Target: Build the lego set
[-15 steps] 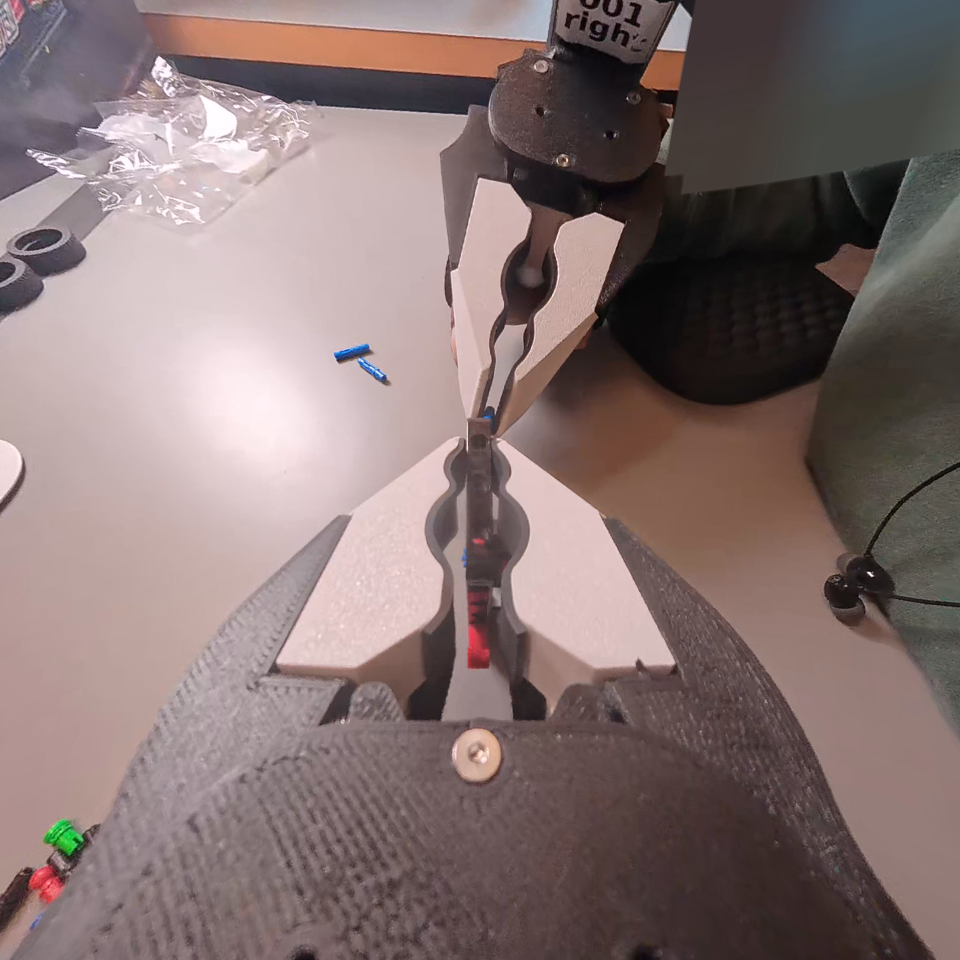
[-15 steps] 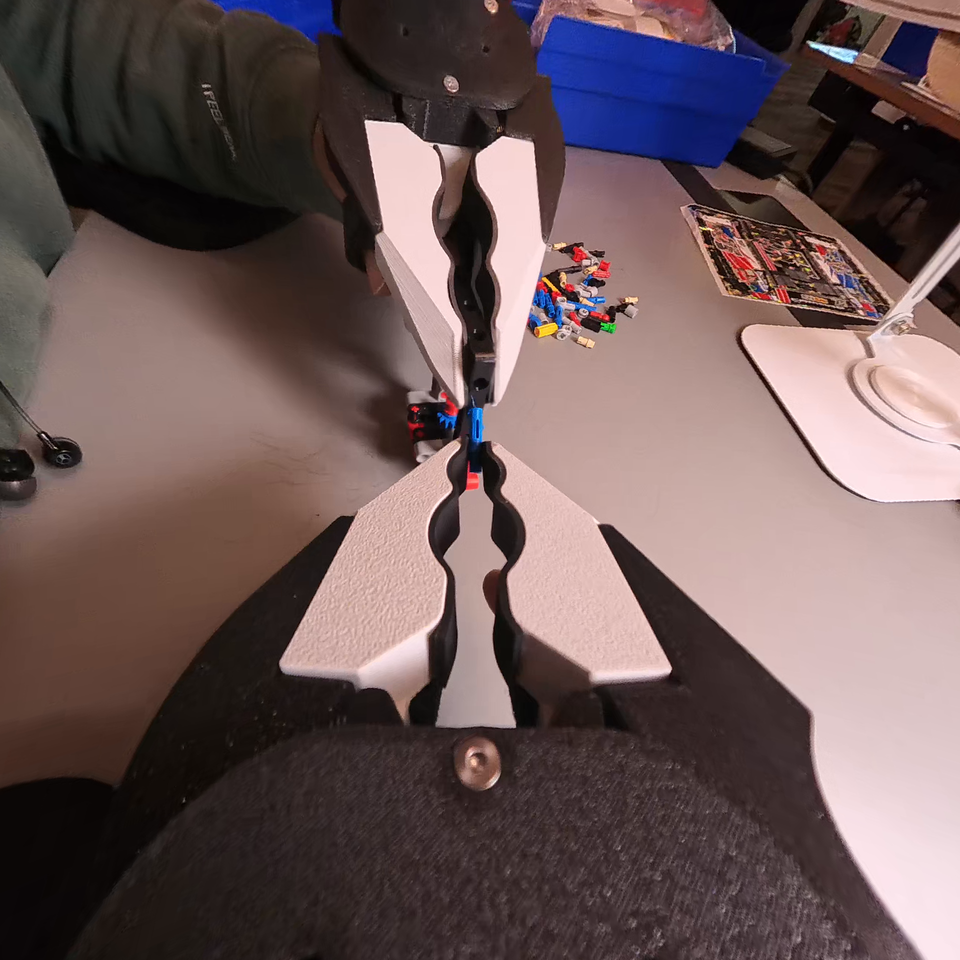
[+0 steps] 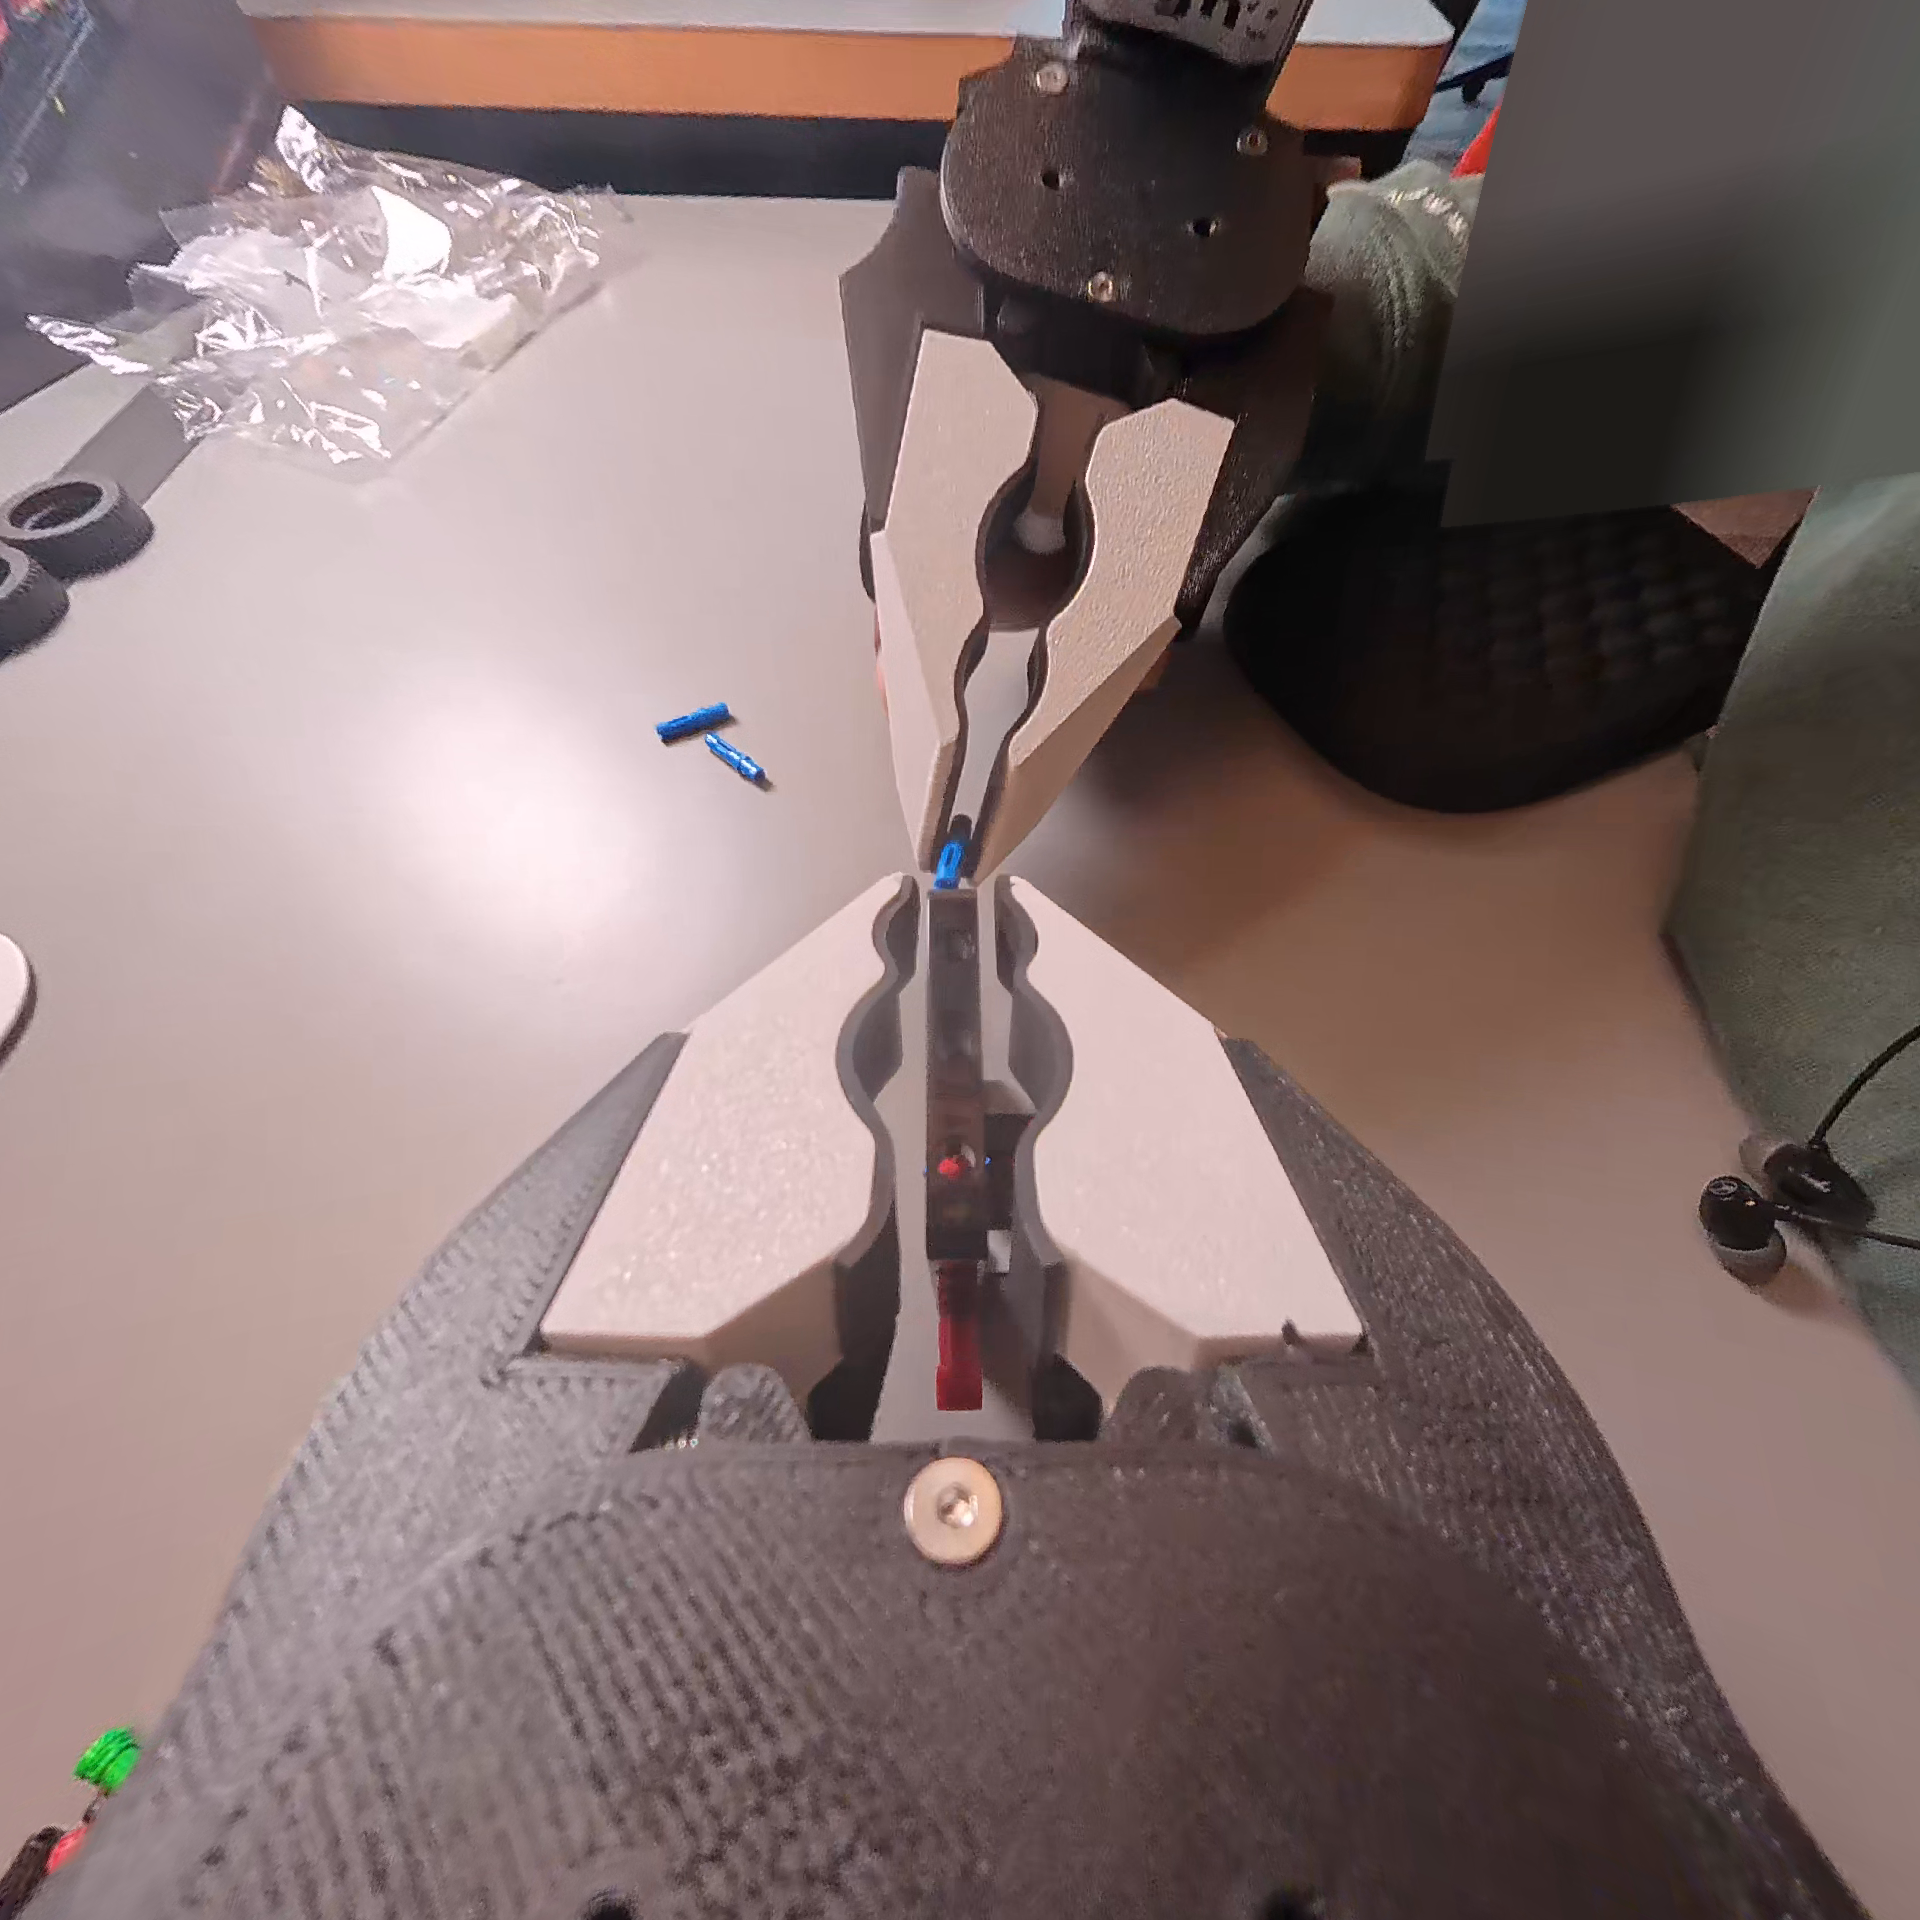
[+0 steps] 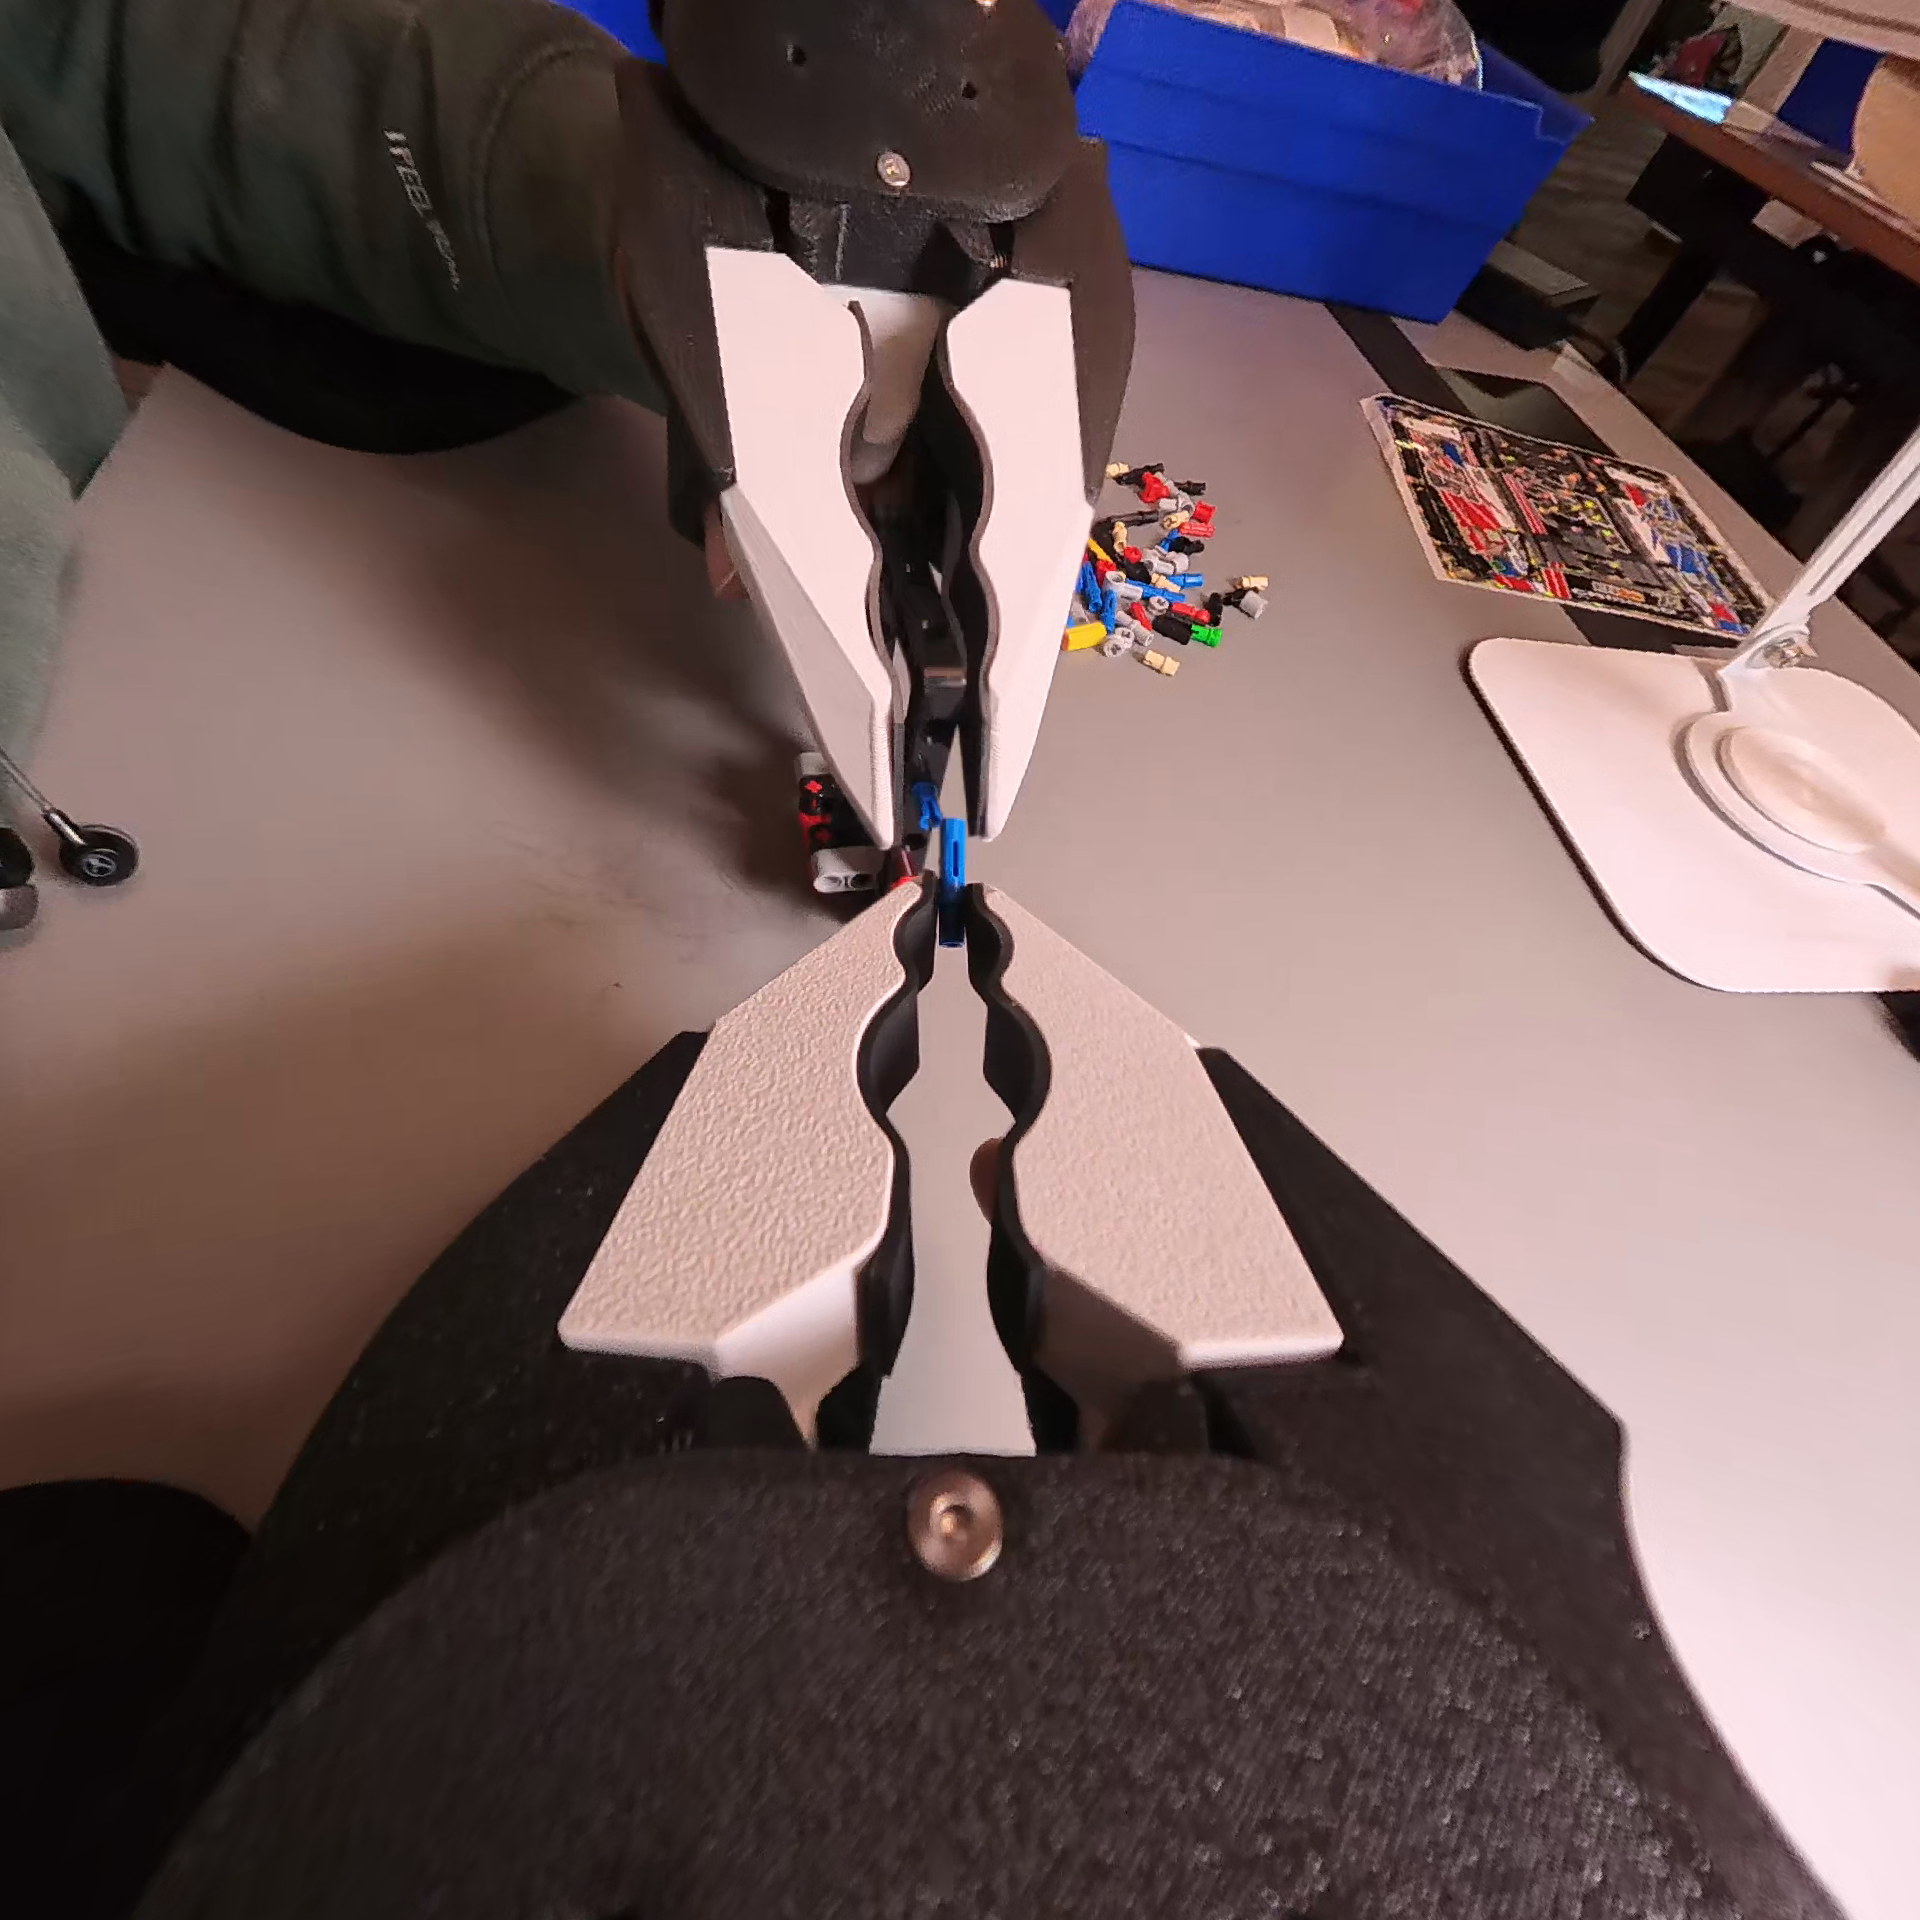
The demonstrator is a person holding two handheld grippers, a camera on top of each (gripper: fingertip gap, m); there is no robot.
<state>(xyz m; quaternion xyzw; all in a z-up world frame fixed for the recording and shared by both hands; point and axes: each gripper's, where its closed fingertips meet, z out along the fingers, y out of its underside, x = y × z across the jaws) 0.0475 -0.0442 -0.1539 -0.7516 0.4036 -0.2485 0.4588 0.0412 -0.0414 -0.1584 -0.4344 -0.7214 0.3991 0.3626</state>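
The left gripper is clamped narrow on a dark beam that runs lengthwise between its fingers, a red piece showing at the rear end. The beam's front end sticks out just past the fingertips, held above the grey bench. Facing it tip to tip, the right gripper pinches a blue pin, most of the pin standing clear of its tips and pointing at the beam.

The step in hand looks like pressing the pin into a hole at the end of the beam. To do it well, keep the pin in line with the hole, hold the beam steady as the anvil, and push straight along the pin rather than at a slant, or it may twist out of the pinch. From the right wrist view the pin's tip sits just beside the beam's end; whether it has entered a hole is hard to tell, since the fingers crowd the spot.

Two spare blue pins lie on the bench left of the grippers, and a heap of small parts lies beyond them.
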